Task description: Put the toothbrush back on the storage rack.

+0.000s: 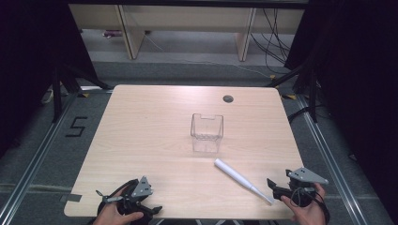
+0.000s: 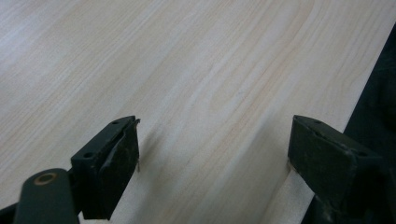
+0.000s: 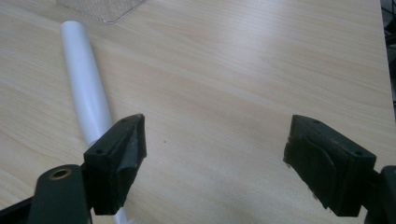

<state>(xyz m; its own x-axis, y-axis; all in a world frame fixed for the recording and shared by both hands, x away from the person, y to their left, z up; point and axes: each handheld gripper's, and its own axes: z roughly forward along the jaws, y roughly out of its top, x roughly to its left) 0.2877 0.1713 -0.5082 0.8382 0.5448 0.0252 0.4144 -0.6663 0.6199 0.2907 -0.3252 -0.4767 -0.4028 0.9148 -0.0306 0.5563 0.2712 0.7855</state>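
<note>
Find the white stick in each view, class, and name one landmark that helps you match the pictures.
High view: the white stick lies slantwise near the table's front right, just left of the right gripper.
Left gripper view: not in it.
Right gripper view: at left, running down behind the left-hand jaw.
Shared landmark: the clear box, top left in the right gripper view.

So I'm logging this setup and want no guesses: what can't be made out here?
- White toothbrush: thin end hidden behind the right gripper's left jaw in the right gripper view; too small in the high view to make out bristles.
- Clear container: cut off by the top edge in the right gripper view; contents unclear through its walls.
</note>
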